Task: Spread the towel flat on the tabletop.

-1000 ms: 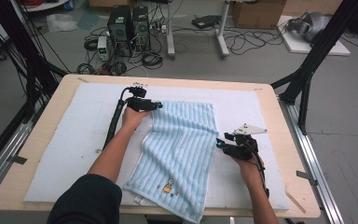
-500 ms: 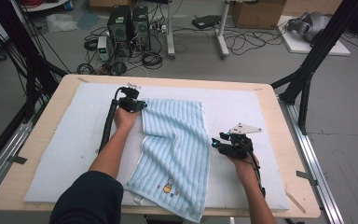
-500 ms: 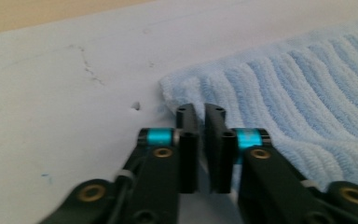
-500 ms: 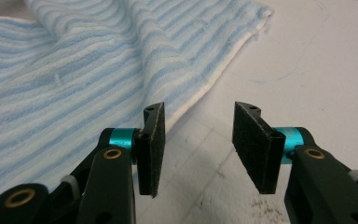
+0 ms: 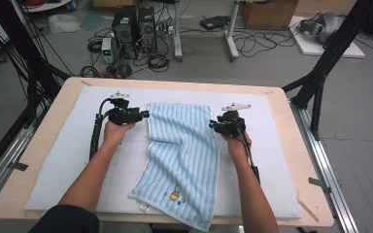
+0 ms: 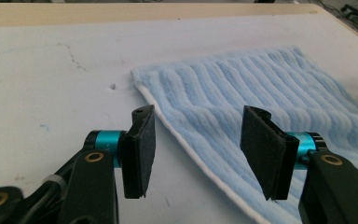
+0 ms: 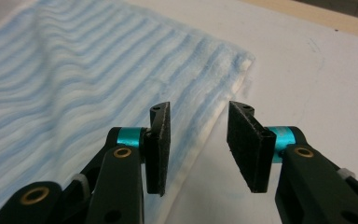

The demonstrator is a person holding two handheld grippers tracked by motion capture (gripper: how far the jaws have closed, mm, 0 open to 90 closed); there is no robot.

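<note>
A light blue striped towel (image 5: 184,155) lies lengthwise on the white mat (image 5: 63,160), its near end with a small embroidered figure (image 5: 175,195) reaching the mat's front edge. My left gripper (image 5: 144,115) is at the towel's far left corner; its jaws have just been opening. In the left gripper view the left gripper (image 6: 196,140) stands open above the towel's (image 6: 242,88) white hem, pads clear of it. My right gripper (image 5: 212,125) is at the far right corner, its jaws closing a little. In the right gripper view the right gripper (image 7: 198,140) is open over the towel (image 7: 74,60) edge.
The mat covers most of a wooden table (image 5: 296,160). Black frame struts (image 5: 320,73) stand at both sides of the table. Computer towers (image 5: 133,24) and loose cables sit on the floor beyond the far edge.
The left gripper moved left with the towel's far end, which now lies further left and flatter. The right gripper moved away from me and leftward to the towel's far right corner.
</note>
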